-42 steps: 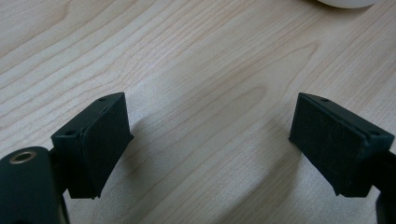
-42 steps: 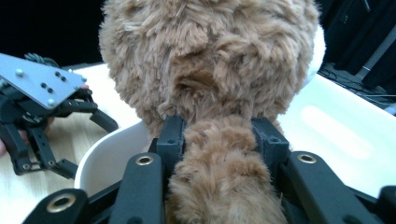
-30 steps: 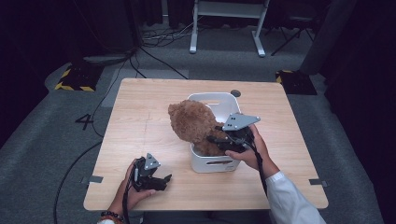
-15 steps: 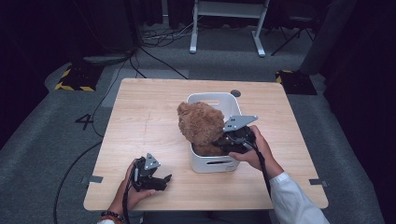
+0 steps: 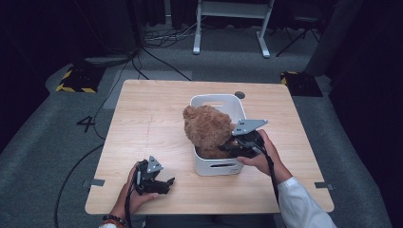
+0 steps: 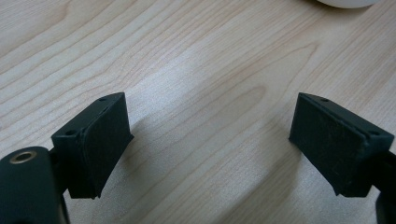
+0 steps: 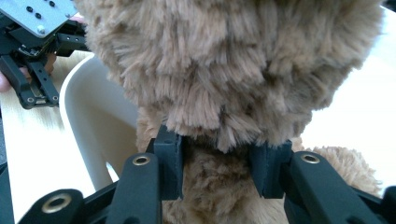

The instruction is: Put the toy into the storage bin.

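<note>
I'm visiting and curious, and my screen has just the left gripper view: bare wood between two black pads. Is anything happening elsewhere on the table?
Observer: Yes. The right gripper is shut on a brown plush bear.
Operator: Where is the bear?
Observer: Its lower part sits in a white bin, its head above the rim.
Operator: And my gripper?
Observer: The left gripper rests open near the table's front edge, left of the bin.

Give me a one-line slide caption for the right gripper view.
Right gripper clamped on the brown plush toy over the white bin, left gripper behind.
</note>
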`<control>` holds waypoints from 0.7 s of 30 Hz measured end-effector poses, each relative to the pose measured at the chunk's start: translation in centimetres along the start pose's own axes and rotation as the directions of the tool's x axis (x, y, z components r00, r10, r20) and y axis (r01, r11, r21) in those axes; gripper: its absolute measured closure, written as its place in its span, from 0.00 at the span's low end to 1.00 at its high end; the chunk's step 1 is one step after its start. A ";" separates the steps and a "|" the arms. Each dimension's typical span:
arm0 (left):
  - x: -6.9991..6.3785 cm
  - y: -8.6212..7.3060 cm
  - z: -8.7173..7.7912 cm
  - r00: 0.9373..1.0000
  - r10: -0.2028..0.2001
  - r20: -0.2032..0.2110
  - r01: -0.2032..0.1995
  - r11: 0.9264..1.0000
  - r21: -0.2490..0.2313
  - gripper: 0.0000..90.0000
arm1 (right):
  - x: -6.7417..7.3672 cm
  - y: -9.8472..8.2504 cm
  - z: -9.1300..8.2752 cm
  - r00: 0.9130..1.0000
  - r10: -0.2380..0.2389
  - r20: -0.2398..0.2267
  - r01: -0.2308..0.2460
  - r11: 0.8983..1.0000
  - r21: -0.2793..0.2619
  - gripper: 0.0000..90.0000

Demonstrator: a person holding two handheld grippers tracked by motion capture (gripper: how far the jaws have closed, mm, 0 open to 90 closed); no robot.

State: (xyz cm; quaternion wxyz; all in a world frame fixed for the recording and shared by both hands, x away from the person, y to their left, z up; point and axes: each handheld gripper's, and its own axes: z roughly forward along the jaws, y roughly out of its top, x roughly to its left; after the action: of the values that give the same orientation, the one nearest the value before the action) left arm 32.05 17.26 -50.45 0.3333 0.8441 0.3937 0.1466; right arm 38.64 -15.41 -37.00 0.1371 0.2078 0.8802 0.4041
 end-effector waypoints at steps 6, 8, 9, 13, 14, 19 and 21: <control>0.0 0.0 0.0 1.000 0.000 0.000 0.000 1.000 0.000 0.14 | -0.1 -0.5 -0.1 1.000 -0.003 -0.012 0.003 1.000 -0.002 0.72; 0.0 0.0 0.0 1.000 0.000 0.000 0.000 1.000 0.000 0.14 | -0.2 -0.5 -0.1 1.000 -0.006 -0.020 0.006 1.000 0.000 0.73; 0.0 0.0 0.0 1.000 0.000 0.000 0.000 1.000 0.000 0.14 | -0.2 -0.6 -0.1 1.000 -0.005 -0.021 0.005 1.000 0.000 0.73; 0.0 0.0 0.0 1.000 0.000 0.000 0.000 1.000 0.000 0.14 | -0.4 -0.6 -0.3 1.000 0.010 -0.019 -0.010 1.000 -0.004 0.70; 0.0 0.0 0.0 1.000 0.000 0.000 0.000 1.000 0.000 0.14 | -0.5 -0.6 -0.4 1.000 0.012 -0.018 -0.012 1.000 -0.007 0.69; 0.0 0.0 0.0 1.000 0.000 0.000 0.000 1.000 0.000 0.14 | -0.7 -0.8 -1.1 1.000 0.014 -0.012 -0.014 1.000 -0.026 0.67; 0.0 0.0 0.0 1.000 0.000 0.000 0.000 1.000 0.000 0.14 | -0.8 -0.9 -1.5 1.000 0.019 -0.008 -0.019 0.999 -0.038 0.66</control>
State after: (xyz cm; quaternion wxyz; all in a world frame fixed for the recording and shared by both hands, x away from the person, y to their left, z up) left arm 32.04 17.27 -50.45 0.3331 0.8441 0.3936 0.1467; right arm 38.54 -17.29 -36.70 0.1338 0.2117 0.8709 0.4228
